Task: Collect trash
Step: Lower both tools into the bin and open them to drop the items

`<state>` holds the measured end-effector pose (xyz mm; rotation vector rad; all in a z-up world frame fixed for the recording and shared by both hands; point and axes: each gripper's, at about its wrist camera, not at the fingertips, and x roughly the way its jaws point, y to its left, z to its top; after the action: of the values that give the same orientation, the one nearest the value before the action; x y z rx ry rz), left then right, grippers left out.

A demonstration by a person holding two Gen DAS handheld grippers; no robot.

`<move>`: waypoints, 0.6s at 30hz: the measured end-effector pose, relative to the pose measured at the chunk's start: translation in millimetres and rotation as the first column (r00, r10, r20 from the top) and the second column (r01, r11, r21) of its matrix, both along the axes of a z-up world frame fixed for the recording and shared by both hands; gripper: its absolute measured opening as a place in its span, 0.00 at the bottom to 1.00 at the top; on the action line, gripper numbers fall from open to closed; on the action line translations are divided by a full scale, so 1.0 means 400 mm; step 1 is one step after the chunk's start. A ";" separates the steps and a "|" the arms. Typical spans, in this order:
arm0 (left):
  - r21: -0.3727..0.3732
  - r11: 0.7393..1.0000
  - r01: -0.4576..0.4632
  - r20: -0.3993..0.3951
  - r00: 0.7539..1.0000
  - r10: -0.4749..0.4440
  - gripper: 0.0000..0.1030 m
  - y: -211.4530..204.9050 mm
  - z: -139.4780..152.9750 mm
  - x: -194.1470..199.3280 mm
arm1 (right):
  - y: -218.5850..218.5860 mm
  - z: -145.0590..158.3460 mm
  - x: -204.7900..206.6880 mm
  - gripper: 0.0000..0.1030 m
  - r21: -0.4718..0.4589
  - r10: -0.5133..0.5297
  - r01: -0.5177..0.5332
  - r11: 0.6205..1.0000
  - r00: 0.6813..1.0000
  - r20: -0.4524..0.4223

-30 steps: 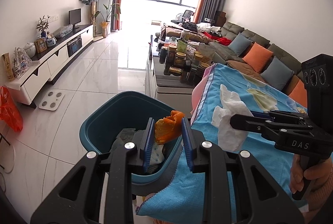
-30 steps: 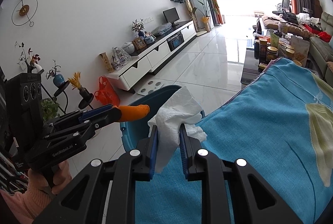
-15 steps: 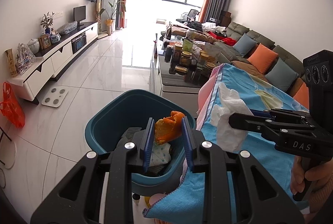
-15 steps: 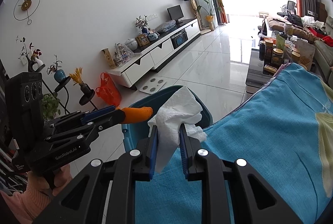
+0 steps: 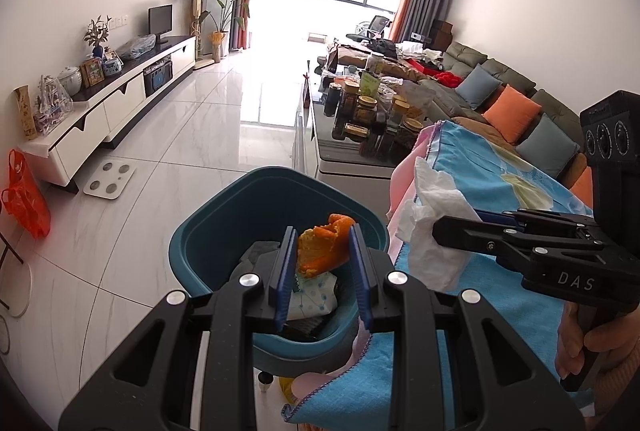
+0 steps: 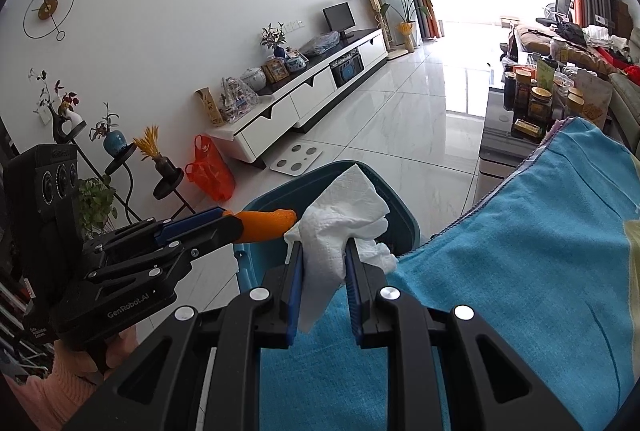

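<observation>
My left gripper (image 5: 322, 251) is shut on a piece of orange peel (image 5: 322, 249) and holds it above the open teal bin (image 5: 208, 231), which has paper and other trash inside. The right gripper (image 6: 322, 263) is shut on a crumpled white tissue (image 6: 340, 223), held at the bin's near rim over the edge of the blue towel (image 6: 540, 251). In the left wrist view the right gripper (image 5: 444, 231) shows from the side with the tissue (image 5: 432, 215). In the right wrist view the left gripper (image 6: 228, 225) shows with the peel (image 6: 266, 225) over the bin (image 6: 404, 219).
A blue towel (image 5: 500, 171) covers the surface at right. Beyond the bin stands a low table (image 5: 352, 159) crowded with jars. A white TV cabinet (image 5: 112, 111), a bathroom scale (image 5: 110, 179) and an orange bag (image 5: 26, 199) are on the left. A sofa (image 5: 500, 91) lines the right wall.
Both grippers have drifted slightly toward the bin, which now sits more centred under the peel. Both grips are unchanged.
</observation>
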<state>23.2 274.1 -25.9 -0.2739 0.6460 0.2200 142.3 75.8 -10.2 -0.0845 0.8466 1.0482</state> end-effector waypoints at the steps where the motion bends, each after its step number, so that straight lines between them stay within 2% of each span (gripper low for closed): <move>1: -0.001 1.000 -0.001 -0.001 1.000 0.001 0.26 0.000 -0.001 0.000 | 0.002 -0.002 0.002 0.18 -0.002 0.001 -0.001 1.000 1.000 -0.002; 18: -0.009 1.000 -0.025 -0.024 0.999 0.025 0.26 0.013 -0.025 0.027 | 0.055 -0.030 0.027 0.19 -0.032 0.015 -0.016 0.999 0.999 -0.030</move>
<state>33.9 279.4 -35.9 -0.2885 0.6676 0.2443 153.2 97.9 -22.4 -0.1031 0.8911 1.0527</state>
